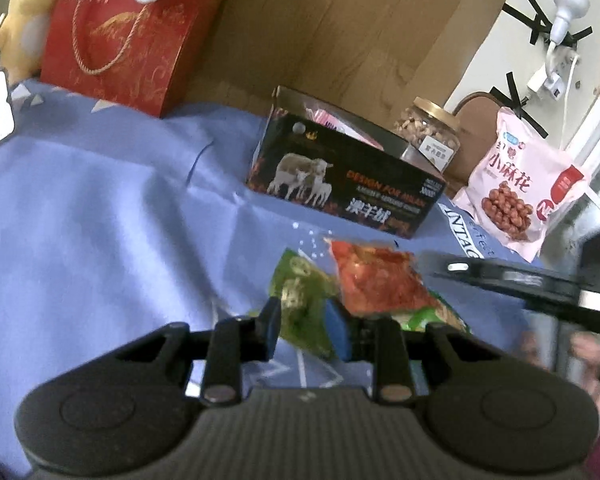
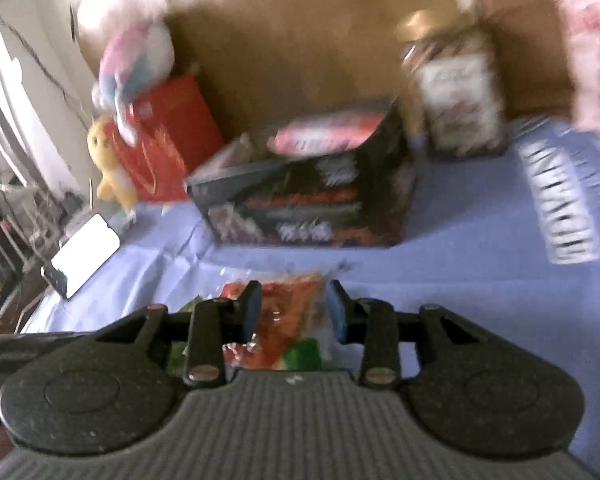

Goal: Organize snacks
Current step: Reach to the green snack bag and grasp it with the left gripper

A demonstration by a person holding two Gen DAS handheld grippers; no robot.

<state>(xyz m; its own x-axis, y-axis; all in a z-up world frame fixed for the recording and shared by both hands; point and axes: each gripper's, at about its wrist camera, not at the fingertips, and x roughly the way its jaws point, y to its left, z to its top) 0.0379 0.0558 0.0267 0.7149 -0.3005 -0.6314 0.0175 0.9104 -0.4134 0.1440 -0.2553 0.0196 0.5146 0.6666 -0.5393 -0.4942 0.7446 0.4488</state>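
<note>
Blue cloth (image 1: 100,220): covers the bench under everything.
Left tool (image 1: 306,332): fingers apart, straddling the green snack packet (image 1: 300,300) that lies flat on the cloth; no grip visible.
Red snack packet (image 1: 376,280): just right of the left tool's tips, overlapping the green one.
Right tool (image 2: 294,312): fingers apart, on either side of the red packet below it; the view is blurred, so contact cannot be told.
Black box (image 1: 340,176): open-topped, ahead of both tools, a pink pack inside.
Nut jar (image 1: 430,132): behind the box, to its right.
Pink snack bag (image 1: 524,184): far right of the left tool, standing upright.
Red gift bag (image 1: 132,32): far ahead to the left.
</note>
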